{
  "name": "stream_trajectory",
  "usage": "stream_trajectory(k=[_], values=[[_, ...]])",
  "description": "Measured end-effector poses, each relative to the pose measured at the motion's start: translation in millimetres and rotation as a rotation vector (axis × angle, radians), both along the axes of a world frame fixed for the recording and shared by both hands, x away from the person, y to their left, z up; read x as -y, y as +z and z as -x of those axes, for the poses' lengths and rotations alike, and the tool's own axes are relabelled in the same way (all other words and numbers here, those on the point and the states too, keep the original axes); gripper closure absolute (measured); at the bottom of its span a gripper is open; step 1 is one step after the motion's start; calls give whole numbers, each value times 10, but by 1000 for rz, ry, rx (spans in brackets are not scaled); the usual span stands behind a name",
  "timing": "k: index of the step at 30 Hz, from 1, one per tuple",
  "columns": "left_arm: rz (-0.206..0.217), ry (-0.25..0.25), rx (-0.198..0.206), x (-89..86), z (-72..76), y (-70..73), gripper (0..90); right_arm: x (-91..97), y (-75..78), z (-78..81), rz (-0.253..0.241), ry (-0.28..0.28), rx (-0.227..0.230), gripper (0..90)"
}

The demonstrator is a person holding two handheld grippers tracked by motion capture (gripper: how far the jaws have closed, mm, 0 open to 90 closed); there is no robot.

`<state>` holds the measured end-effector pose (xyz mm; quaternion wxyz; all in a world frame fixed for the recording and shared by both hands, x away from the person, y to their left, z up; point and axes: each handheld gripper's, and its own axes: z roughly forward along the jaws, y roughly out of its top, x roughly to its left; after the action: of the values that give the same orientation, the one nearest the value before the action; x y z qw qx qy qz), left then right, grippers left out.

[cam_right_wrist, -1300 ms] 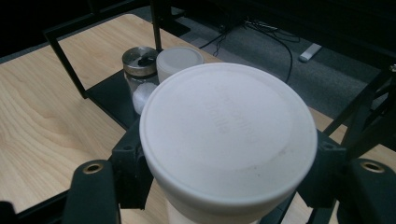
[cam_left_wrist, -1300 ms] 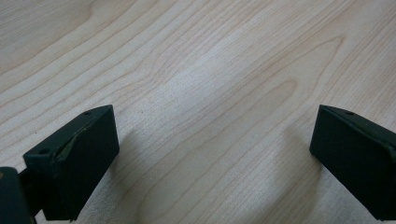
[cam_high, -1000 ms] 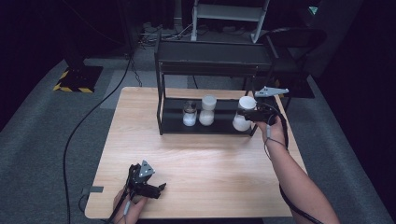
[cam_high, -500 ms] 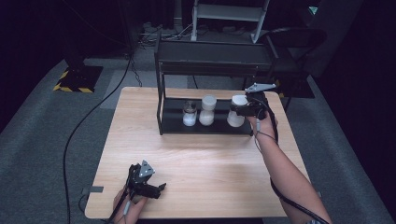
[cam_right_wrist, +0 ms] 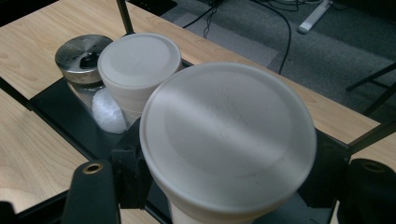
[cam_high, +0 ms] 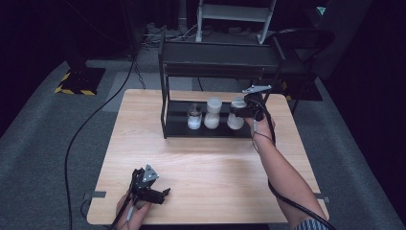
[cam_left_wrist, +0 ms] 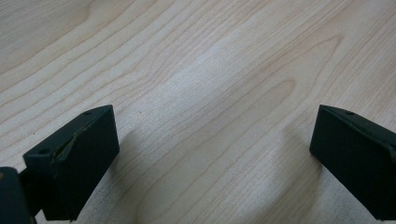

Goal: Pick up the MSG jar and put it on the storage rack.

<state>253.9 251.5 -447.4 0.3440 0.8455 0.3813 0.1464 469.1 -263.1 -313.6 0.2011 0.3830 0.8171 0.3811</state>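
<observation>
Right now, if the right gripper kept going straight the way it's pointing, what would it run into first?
The right gripper, shut on a white-lidded container, points left along the rack's lower shelf. The held container would probably meet the second white-lidded container first, with the metal-capped glass jar beyond it. How much gap separates them is unclear.

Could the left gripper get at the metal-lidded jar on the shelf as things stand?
Probably yes: the left gripper is open, the table between lies bare, and the metal-lidded jar sits at the shelf's open front.
</observation>
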Motion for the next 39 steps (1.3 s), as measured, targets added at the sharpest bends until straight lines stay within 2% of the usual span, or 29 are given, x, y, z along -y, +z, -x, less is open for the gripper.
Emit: stream_trajectory(k=[9, 13, 23, 29, 31, 33, 36, 39], values=[[-1, -11, 1, -5, 2, 0, 12, -100, -139, -131, 18, -23, -26, 331], [-1, -12, 1, -6, 2, 0, 12, -108, -184, -181, 5, -35, -46, 331], [-1, -22, 0, -11, 9, 1, 12, -176, -255, -256, 31, -32, -54, 329], [-1, -22, 0, -11, 7, 1, 12, -143, -275, -269, 18, -35, -57, 325], [-1, -22, 0, -12, 7, 1, 12, -132, -266, -259, 24, -32, -48, 287], [-1, -23, 0, -12, 6, 2, 12, -137, -231, -261, 33, -30, -43, 190], [0, -22, -1, -12, 7, 1, 12, -107, -151, -206, 19, -29, -29, 124], [-1, -23, -1, -12, 6, 2, 12, -62, -68, -104, 15, -17, 12, 84]])
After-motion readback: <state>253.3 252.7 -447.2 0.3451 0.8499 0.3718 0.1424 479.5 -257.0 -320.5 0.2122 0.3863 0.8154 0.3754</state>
